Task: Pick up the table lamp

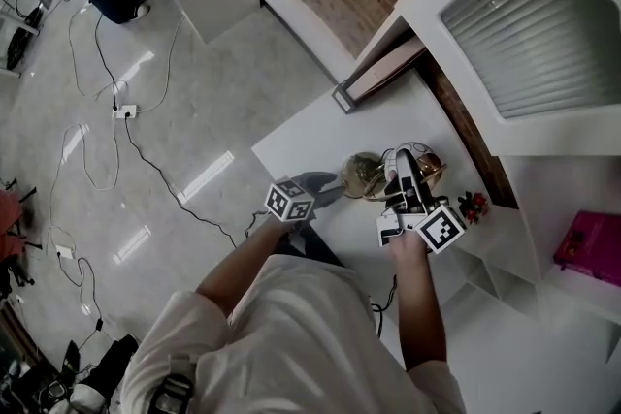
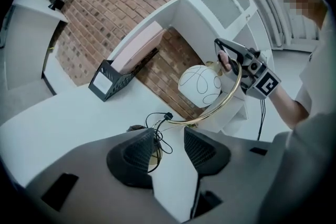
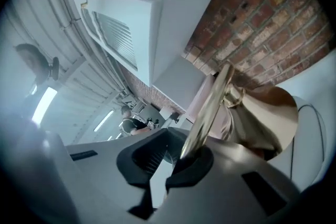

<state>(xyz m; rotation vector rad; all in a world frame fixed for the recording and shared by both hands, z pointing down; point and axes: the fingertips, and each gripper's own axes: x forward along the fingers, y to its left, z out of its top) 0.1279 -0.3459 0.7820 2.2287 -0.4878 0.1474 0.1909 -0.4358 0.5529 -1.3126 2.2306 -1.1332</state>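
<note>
White table (image 1: 315, 139) along a brick wall (image 2: 100, 13), 4 things on it

A table lamp (image 1: 388, 172) with a gold base, a gold hoop and a white globe is at the table's back edge, against the wall. A thin black cable (image 2: 157, 128) lies in loose loops on the top just beside the lamp's base. A black holder (image 2: 107, 78) stands at the far back corner, a flat pale pink box (image 2: 137, 47) leaning in it. 1 small red-flowered ornament (image 1: 473, 206) sits at the back edge on the lamp's near side.
</note>
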